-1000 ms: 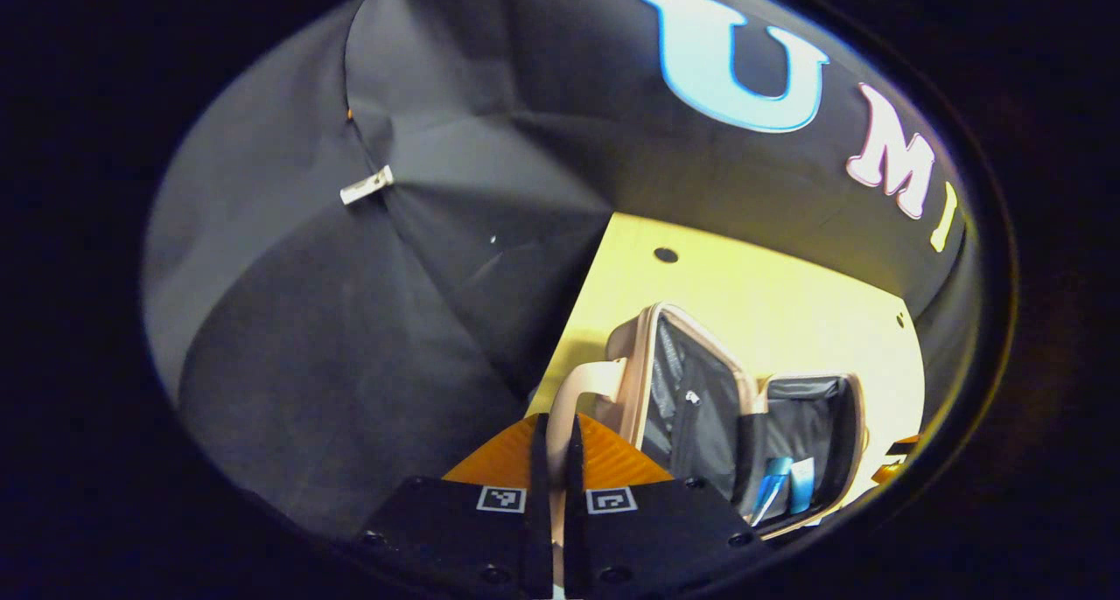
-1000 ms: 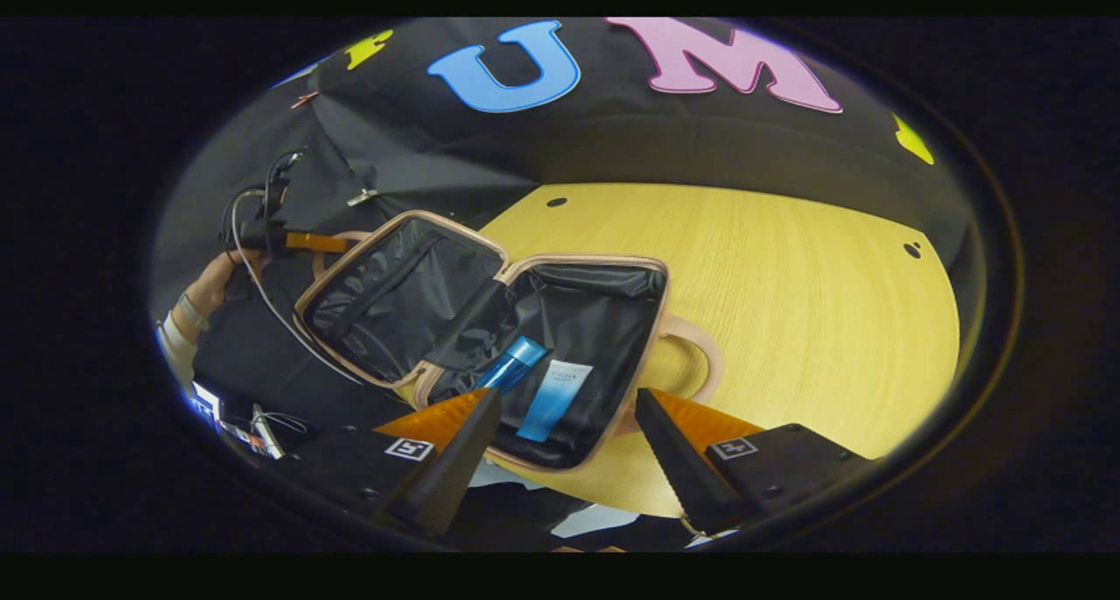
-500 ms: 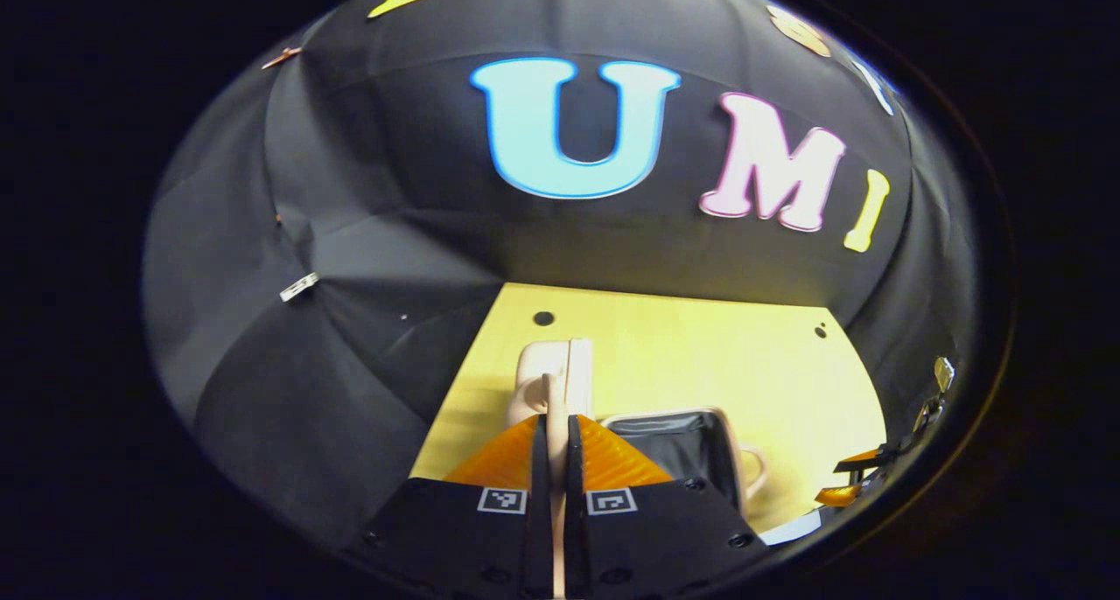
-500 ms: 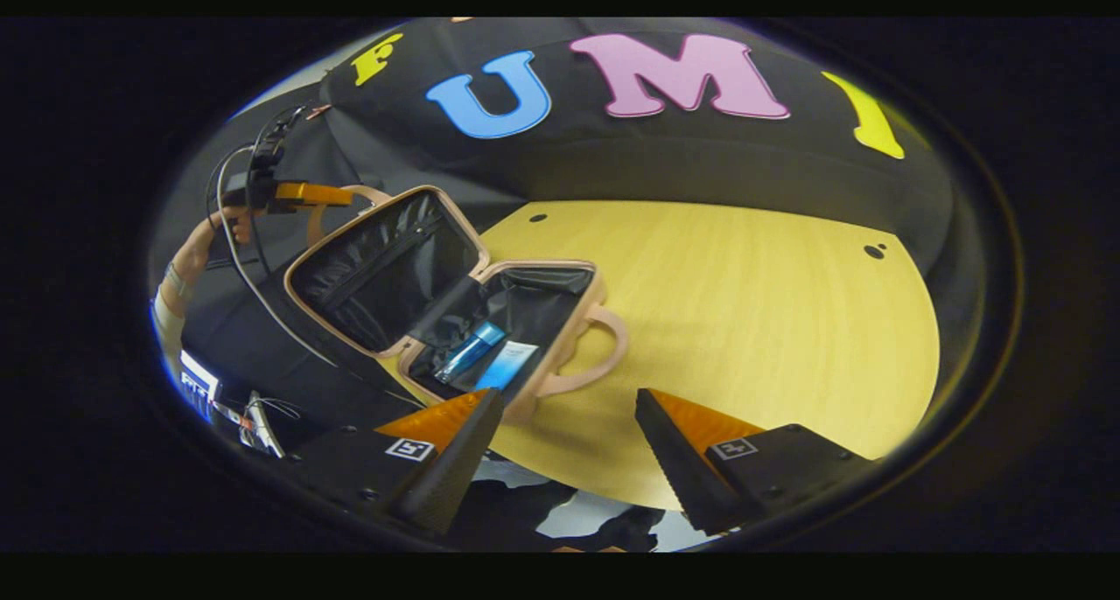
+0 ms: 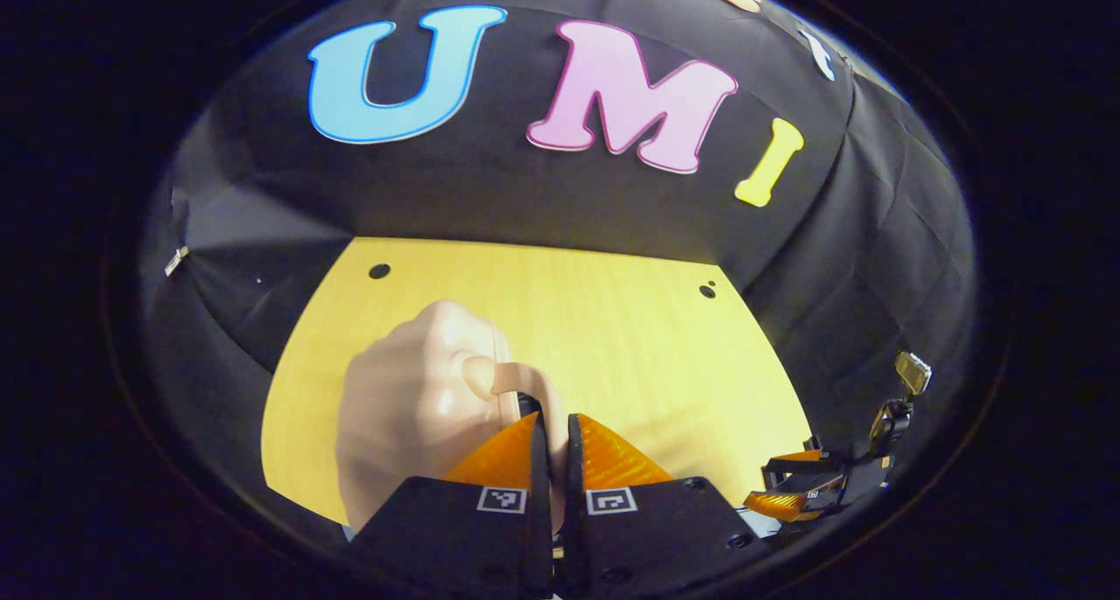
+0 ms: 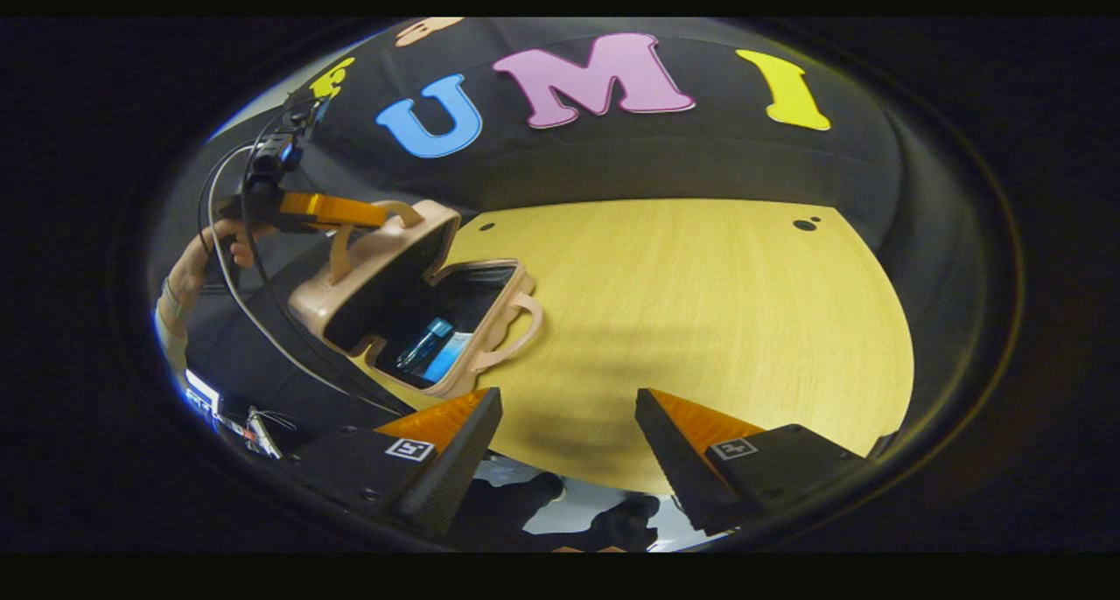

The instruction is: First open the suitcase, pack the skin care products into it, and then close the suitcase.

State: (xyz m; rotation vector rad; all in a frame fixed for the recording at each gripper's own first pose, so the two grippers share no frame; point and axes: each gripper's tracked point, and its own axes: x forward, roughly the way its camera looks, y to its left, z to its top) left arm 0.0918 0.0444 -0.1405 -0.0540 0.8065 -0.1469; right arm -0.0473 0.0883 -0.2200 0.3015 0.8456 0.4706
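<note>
A small beige suitcase (image 6: 385,276) with a black lining stands at the table's left edge, its lid (image 5: 411,399) tilted about halfway down over the base. My left gripper (image 5: 553,421) is shut on the lid's handle (image 5: 512,378); in the right gripper view the left gripper (image 6: 337,209) holds that handle from the left. Inside the base lie a blue bottle (image 6: 422,342) and a light blue tube (image 6: 448,355). My right gripper (image 6: 569,425) is open and empty, over the table's near edge, to the right of the case.
The round wooden table (image 6: 717,320) stretches right of the case. A person's hand (image 6: 206,254) and a cable (image 6: 254,320) trail behind the left gripper. The right gripper (image 5: 801,491) sits low at the table's right edge in the left gripper view.
The left gripper has swung the lid by its handle from wide open to about halfway down over the base. The right gripper has drawn back from the case, still open.
</note>
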